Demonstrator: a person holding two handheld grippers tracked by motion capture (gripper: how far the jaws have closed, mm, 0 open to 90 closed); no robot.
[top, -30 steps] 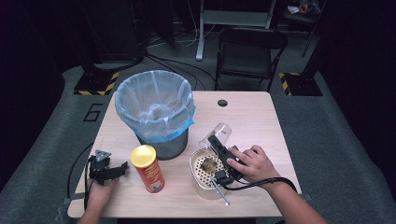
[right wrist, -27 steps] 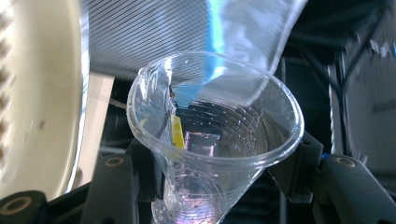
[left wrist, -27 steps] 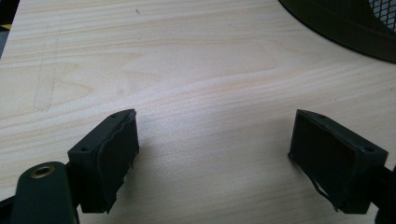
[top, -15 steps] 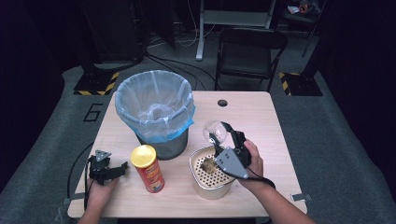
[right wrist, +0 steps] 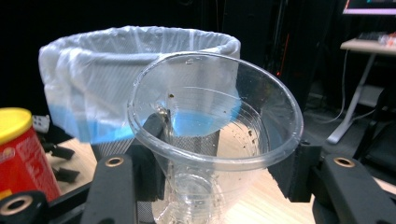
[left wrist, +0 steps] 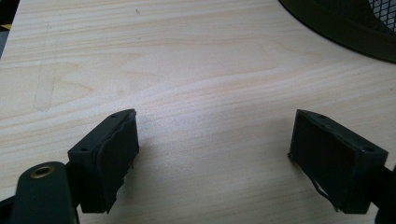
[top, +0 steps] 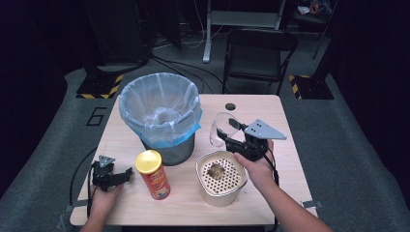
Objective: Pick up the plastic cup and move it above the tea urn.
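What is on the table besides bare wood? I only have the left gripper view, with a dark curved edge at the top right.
Observer: That edge is the base of a mesh trash bin with a plastic liner.
Operator: Where is the right tool?
Observer: The right tool is held above the table, right of the bin, shut on a clear plastic cup.
Operator: Anything in the cup?
Observer: The right gripper view shows just a few dark specks on its wall.
Operator: What is nearest my left tool?
Observer: A red chip can with a yellow lid stands upright just right of the left tool.
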